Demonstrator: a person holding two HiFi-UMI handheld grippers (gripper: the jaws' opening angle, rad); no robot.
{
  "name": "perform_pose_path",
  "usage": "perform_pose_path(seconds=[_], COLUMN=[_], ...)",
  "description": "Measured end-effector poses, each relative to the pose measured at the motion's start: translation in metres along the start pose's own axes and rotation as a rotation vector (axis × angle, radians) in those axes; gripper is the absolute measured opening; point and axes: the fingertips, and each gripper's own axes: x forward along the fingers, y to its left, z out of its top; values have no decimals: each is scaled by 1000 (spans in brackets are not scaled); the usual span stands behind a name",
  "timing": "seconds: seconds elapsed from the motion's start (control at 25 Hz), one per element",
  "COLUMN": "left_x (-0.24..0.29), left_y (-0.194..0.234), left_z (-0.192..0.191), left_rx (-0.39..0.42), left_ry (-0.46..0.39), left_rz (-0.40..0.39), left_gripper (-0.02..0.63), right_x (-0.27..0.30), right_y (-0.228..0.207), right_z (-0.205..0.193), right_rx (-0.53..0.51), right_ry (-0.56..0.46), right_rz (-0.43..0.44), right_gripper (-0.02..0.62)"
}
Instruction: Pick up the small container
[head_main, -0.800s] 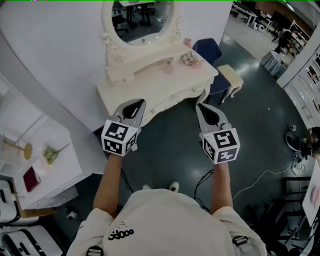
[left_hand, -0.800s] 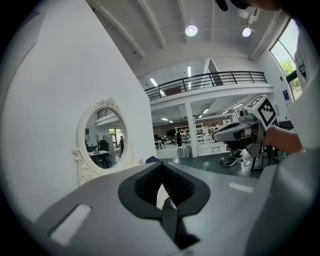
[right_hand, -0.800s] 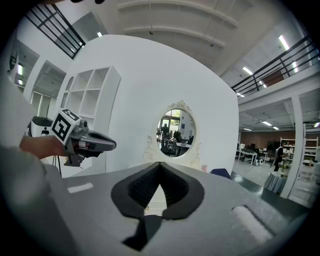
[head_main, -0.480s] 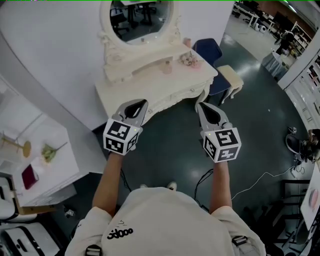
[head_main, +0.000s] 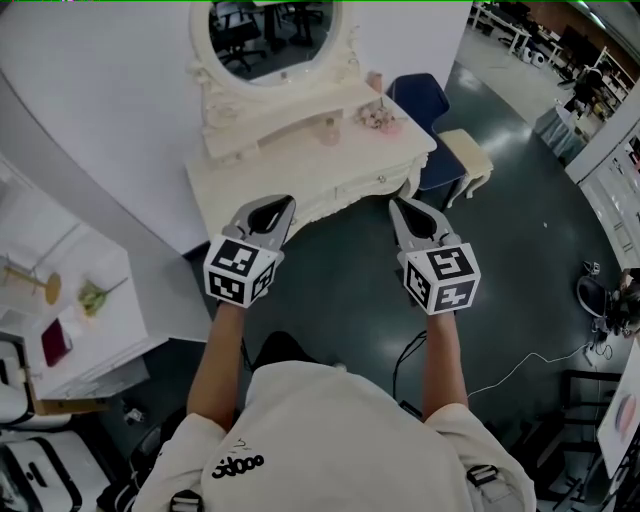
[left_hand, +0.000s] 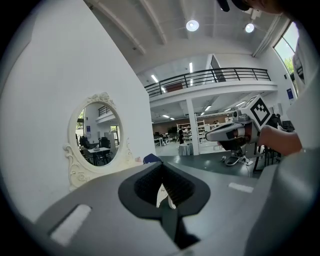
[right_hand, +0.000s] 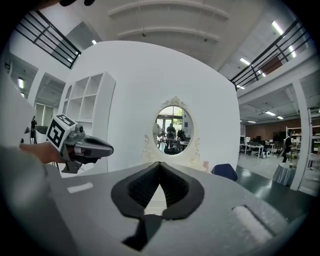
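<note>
A cream vanity table (head_main: 300, 175) with an oval mirror (head_main: 268, 35) stands against the curved white wall. On its top sit a small pale container (head_main: 330, 129), a pinkish cluster (head_main: 378, 119) and a small pink item (head_main: 375, 82). My left gripper (head_main: 285, 201) and right gripper (head_main: 397, 203) hover side by side over the dark floor, just short of the table's front edge. Both are shut and hold nothing. The left gripper view shows its own shut jaws (left_hand: 161, 166) and the right gripper (left_hand: 235, 133). In the right gripper view, its shut jaws (right_hand: 160, 164) point at the mirror (right_hand: 172, 130).
A blue chair (head_main: 415, 98) and a cream stool (head_main: 466, 156) stand right of the vanity. A white shelf unit (head_main: 90, 300) with small items is at the left. A white cable (head_main: 505, 368) lies on the floor at the right.
The vanity has slid slightly left and nearer in the head view. The white shoes below the grippers have gone from sight. Both grippers stay shut, side by side.
</note>
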Motion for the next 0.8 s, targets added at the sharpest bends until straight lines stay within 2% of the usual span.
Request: perform_pose_path(seconds=[0.32,0.48,0.6,0.8], left_x=[53,97,135,194], left_y=[43,85,122,166], left_z=[-21,-25,-15,9], left_rx=[-19,-17,-9,19], left_ry=[29,17,0,-28], left_rz=[14,-2,-20,-92], left_gripper=[15,15,15,15], right_x=[59,106,144,204], right_y=[-32,-54,-75,-110], right_z=[-12,-7,9,35], right_rx=[25,21,14,0], right_ry=[8,9,-8,-7], right_rz=[12,-2,-29,-79], right_gripper=[2,2,2,2])
